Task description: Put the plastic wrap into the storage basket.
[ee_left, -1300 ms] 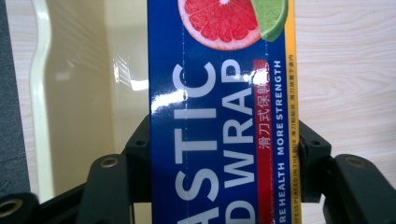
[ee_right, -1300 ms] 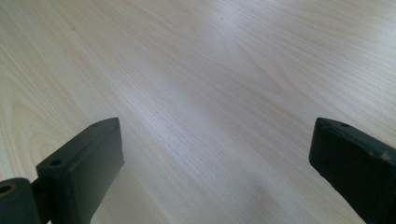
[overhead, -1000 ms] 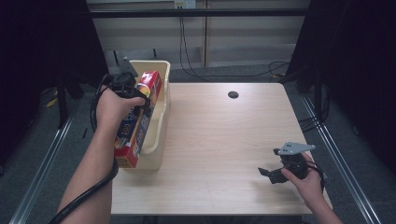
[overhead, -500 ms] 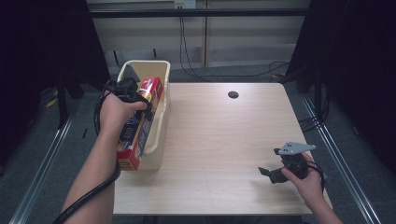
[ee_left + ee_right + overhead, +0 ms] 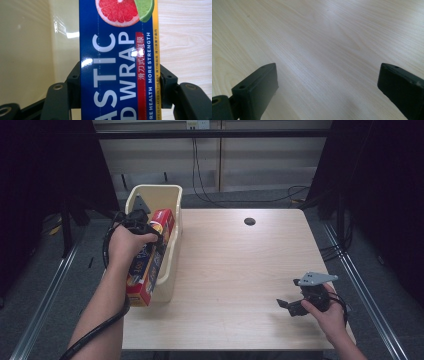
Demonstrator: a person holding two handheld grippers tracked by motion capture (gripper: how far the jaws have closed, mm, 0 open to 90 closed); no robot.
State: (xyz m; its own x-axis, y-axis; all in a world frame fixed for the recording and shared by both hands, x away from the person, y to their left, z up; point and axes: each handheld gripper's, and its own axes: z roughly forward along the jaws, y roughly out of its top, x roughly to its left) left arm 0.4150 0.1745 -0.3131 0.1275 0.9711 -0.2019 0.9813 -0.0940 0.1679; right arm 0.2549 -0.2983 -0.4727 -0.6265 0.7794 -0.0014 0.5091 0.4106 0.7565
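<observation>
Pinching the long blue and red cardboard box of plastic wrap (image 5: pixel 120 62) across its narrow width, the left tongs (image 5: pixel 150 236) hold it tilted over the cream plastic bin (image 5: pixel 172 200) at the bench's (image 5: pixel 240 270) left edge, one end low at the bin's near end, likely so the box can slide in lengthwise. Gripping the narrow sides keeps it from twisting. The right tongs (image 5: pixel 327 85) rest spread and empty near the bench's near right corner, seemingly parked clear of the work.
</observation>
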